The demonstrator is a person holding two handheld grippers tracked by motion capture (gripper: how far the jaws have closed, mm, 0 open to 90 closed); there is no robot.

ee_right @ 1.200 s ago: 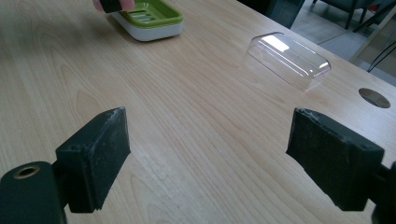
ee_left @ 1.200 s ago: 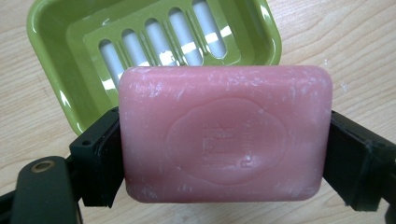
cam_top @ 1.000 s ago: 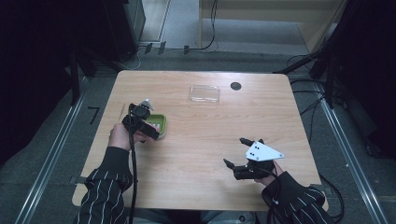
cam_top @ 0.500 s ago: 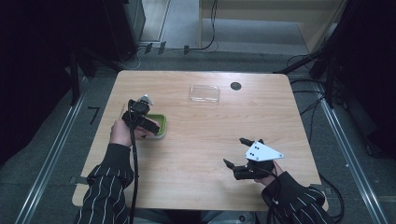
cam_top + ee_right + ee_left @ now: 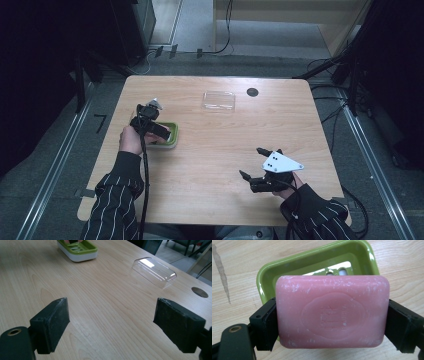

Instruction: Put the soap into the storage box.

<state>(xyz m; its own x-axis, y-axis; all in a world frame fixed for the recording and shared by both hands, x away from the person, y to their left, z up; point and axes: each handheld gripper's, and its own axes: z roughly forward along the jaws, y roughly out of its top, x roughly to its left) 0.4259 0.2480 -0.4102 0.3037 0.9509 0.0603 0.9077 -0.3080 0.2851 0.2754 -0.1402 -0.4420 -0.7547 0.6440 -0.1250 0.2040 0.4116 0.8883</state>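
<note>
A pink bar of soap [image 5: 332, 311] is clamped between the black jaws of my left gripper [image 5: 332, 322], held just above a green soap dish [image 5: 287, 270]. From the high view, the left gripper [image 5: 159, 132] hangs over that green dish [image 5: 172, 136] at the table's left side. My right gripper [image 5: 253, 166] rests near the front right of the table, jaws wide apart with nothing between them. Its own view shows the right gripper [image 5: 111, 322] open over bare wood, the soap dish [image 5: 77, 251] far off.
A clear plastic lid [image 5: 218, 100] lies at the back middle of the wooden table [image 5: 215, 150]; the lid [image 5: 154, 271] also appears in the right gripper view. A round cable hole [image 5: 252, 92] sits beside it. Floor rails run along both table sides.
My left gripper has shifted slightly toward the table's back and stays over the green dish with the soap. The right gripper has not moved.
</note>
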